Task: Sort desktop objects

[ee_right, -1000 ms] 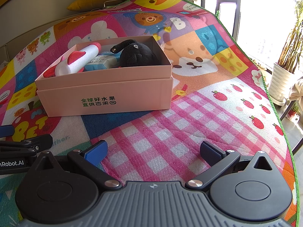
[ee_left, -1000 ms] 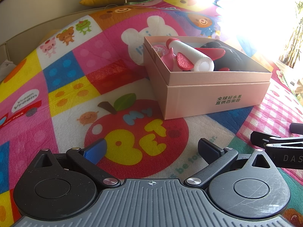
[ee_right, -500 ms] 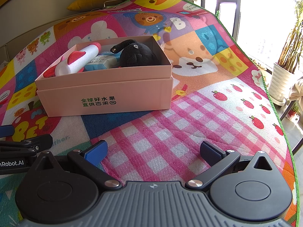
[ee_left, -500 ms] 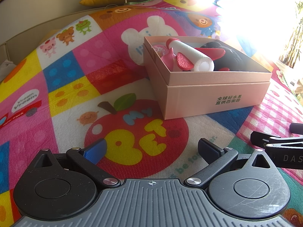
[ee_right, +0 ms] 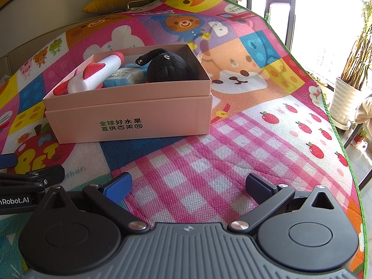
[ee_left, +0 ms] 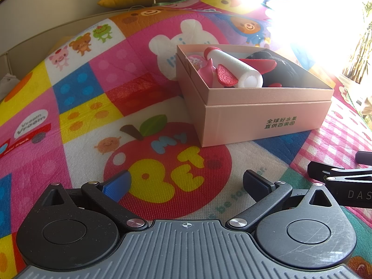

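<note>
Your right wrist view shows a blue-and-white packet (ee_right: 123, 75) in the pink cardboard box (ee_right: 130, 114) that the left view hides behind the foam rocket (ee_left: 234, 69) and black plush (ee_left: 286, 72). Both your left gripper (ee_left: 186, 182) and right gripper (ee_right: 188, 183) hold their jaws apart, empty, over the woven play mat (ee_right: 209, 162) with open room before the box.
</note>
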The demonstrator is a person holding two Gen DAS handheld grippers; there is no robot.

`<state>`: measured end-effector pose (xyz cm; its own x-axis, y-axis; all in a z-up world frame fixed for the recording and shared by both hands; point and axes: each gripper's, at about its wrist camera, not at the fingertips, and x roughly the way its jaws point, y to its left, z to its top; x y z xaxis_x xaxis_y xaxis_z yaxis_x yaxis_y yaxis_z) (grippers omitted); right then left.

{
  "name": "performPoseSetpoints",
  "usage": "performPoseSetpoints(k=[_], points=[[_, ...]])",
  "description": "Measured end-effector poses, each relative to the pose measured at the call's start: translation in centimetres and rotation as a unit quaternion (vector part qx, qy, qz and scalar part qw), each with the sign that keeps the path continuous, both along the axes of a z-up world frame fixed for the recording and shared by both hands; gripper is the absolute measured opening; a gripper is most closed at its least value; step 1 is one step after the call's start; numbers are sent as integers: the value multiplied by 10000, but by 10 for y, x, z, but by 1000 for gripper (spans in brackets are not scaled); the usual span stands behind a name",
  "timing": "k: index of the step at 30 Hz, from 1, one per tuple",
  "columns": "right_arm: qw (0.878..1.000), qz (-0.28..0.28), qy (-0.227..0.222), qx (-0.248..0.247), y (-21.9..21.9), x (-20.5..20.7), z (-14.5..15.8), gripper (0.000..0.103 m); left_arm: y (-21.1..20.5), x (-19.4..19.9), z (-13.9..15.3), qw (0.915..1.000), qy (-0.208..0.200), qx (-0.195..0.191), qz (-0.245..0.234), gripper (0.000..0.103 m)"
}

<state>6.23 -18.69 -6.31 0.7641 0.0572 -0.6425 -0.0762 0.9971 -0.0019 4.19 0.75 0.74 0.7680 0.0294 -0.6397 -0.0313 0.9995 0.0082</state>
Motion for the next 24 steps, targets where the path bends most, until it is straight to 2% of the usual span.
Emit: performPoseSetpoints(k=[24], points=[[10000,-1,2,2,-1,-1,0,103,0,1,0,10000,8,21,-6,103]])
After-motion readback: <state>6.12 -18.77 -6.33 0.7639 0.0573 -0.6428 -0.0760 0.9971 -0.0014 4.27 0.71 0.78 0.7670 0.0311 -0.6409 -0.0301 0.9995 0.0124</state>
